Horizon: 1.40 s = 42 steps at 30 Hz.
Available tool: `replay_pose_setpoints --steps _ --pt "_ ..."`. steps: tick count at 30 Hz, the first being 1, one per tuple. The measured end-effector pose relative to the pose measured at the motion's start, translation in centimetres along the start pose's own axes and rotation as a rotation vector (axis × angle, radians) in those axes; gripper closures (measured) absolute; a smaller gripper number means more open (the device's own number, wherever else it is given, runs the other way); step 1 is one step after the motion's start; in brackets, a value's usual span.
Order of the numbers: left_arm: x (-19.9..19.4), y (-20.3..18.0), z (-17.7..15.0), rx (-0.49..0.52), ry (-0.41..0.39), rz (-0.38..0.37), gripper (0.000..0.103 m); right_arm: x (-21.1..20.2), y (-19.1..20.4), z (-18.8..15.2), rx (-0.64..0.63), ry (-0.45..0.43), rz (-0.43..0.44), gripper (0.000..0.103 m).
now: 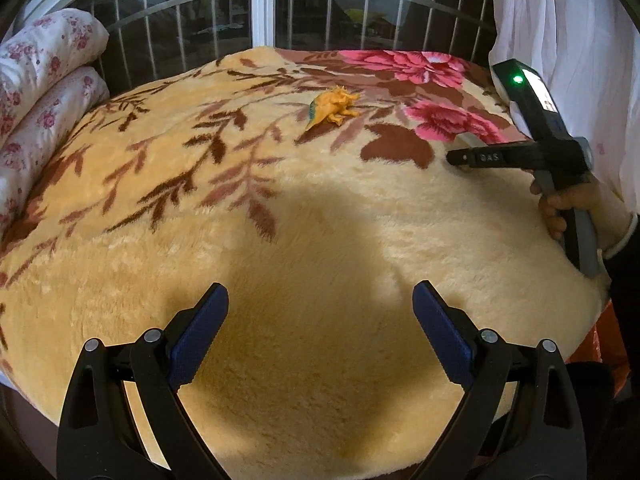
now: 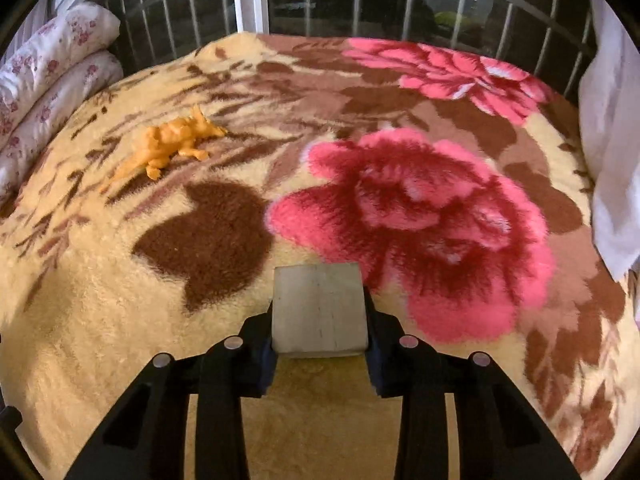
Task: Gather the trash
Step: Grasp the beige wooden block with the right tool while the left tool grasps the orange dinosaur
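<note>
- Pale grey block (image 2: 320,312), flat-faced and box-shaped, is sitting clamped between the two pads of the right gripper (image 2: 320,350); both pads are pressing on its side faces, so the claw is closed on it.
- What the block is made of: cannot tell.
- Block is sitting right at the blanket (image 2: 100,280) surface, at the near edge of the big pink flower print (image 2: 420,232) and just right of the dark brown leaf patch (image 2: 208,240). Whether it is resting on the pile or lifted off it: cannot tell.
- In the left wrist view the right gripper (image 1: 460,158) is reaching in from the right edge, tip down at the blanket beside the brown patch, a hand (image 1: 560,208) wrapping its grey handle; the block is barely showing there.
- Left gripper (image 1: 320,332) is hovering over plain cream blanket, blue pads spread wide, nothing between them.
- Orange toy dinosaur (image 2: 172,144) is lying on its side on the blanket, well apart from both grippers, further back and left of the block.
- Floral bedding rolls (image 1: 44,92) are stacked at the far left; barred window (image 2: 360,4) is running behind the bed; white curtain (image 1: 560,40) is hanging on the right.
</note>
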<state>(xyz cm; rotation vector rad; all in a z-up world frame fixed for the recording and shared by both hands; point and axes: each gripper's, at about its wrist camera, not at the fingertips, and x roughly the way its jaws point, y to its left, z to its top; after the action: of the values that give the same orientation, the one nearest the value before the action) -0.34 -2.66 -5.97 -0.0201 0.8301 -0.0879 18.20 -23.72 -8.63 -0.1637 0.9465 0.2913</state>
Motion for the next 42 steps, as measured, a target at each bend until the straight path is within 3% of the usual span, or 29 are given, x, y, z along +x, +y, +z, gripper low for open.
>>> replay_pose_setpoints --steps 6,9,14,19,24,31,34,35,36,38,42 --pt "1.6 -0.9 4.0 0.068 -0.003 0.004 0.012 -4.6 -1.9 -1.9 0.167 -0.104 0.093 0.068" --pt "3.2 -1.7 6.6 0.136 -0.010 0.018 0.012 -6.3 -2.2 -4.1 0.208 -0.147 0.093 0.068" --pt "7.5 -2.4 11.5 0.239 -0.012 0.015 0.012 -6.3 -2.6 -7.0 0.269 -0.178 0.105 0.068" --pt "12.2 -1.5 15.5 0.223 0.034 -0.007 0.012 -5.0 -4.3 -7.5 0.360 -0.159 0.167 0.068" --pt "15.5 -0.6 17.4 0.193 0.051 -0.019 0.012 -5.2 -4.2 -7.7 0.357 -0.181 0.174 0.068" --pt "19.1 -1.6 18.5 0.255 0.051 0.018 0.012 -5.1 -4.2 -7.6 0.352 -0.181 0.177 0.068" --pt "20.6 -1.0 18.4 0.201 0.059 0.007 0.012 -5.0 -4.2 -7.6 0.350 -0.180 0.182 0.068" --pt "20.6 -0.9 18.4 0.192 0.056 0.000 0.016 -4.9 -4.2 -7.6 0.350 -0.179 0.185 0.068" --pt "20.4 -0.8 18.4 0.190 0.051 -0.007 0.030 -4.9 -4.2 -7.6 0.351 -0.177 0.189 0.068" --pt "19.8 -1.3 18.1 0.198 0.045 -0.026 0.046 -4.8 -4.3 -7.6 0.353 -0.175 0.192 0.068" --pt "18.7 -3.3 17.2 0.268 -0.009 0.096 0.047 -4.9 -4.3 -7.6 0.357 -0.176 0.192 0.068"
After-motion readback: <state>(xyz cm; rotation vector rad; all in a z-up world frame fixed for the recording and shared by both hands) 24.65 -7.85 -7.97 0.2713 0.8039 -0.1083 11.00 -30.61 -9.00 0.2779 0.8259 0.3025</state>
